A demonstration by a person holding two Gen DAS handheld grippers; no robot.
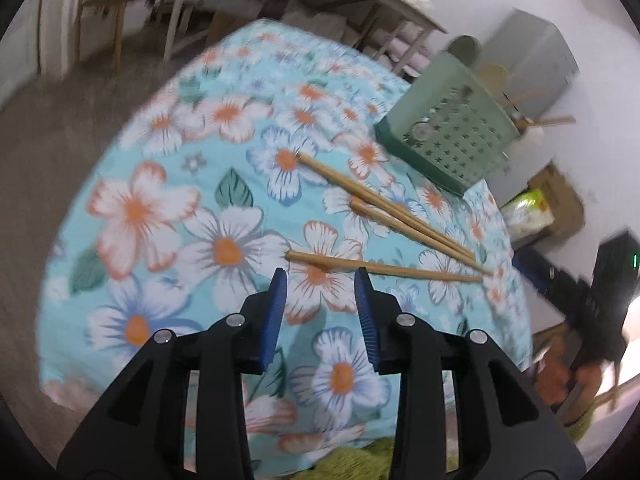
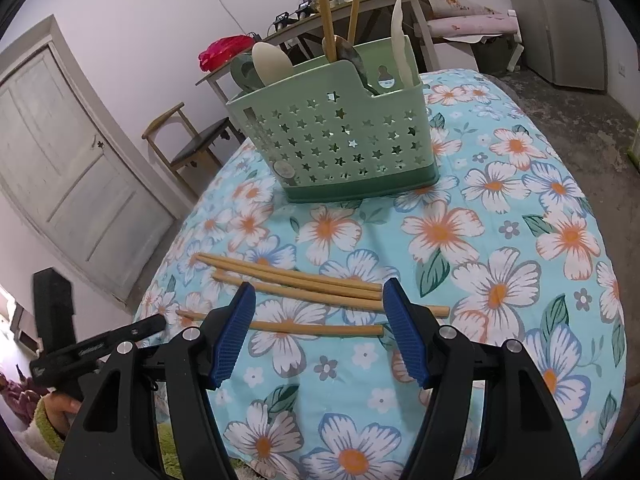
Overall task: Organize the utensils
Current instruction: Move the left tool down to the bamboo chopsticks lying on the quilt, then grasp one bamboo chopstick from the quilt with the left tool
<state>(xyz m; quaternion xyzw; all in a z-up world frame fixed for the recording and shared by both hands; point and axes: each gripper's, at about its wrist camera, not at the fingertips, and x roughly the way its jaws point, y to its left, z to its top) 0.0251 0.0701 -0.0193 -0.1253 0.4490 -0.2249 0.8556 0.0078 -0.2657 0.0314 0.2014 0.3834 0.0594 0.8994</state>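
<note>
Several bamboo chopsticks (image 2: 304, 282) lie loose on the flowered tablecloth (image 2: 500, 240), roughly side by side. My right gripper (image 2: 320, 292) hovers over them, open, its blue pads wide apart with nothing gripped. A green star-punched utensil basket (image 2: 340, 140) stands upright behind them, holding two chopsticks, pale spoons and a ladle. In the left wrist view the chopsticks (image 1: 384, 268) lie just beyond my left gripper (image 1: 322, 276), which is open and holds nothing. The basket (image 1: 448, 136) sits at the upper right there, near the table edge.
The tablecloth falls away at the round table's edges (image 1: 80, 240). A hand in a green fuzzy sleeve (image 2: 52, 412) shows at lower left. Behind the table stand a wooden chair (image 2: 188, 144), a cluttered side table (image 2: 360, 4) and a door (image 2: 68, 152).
</note>
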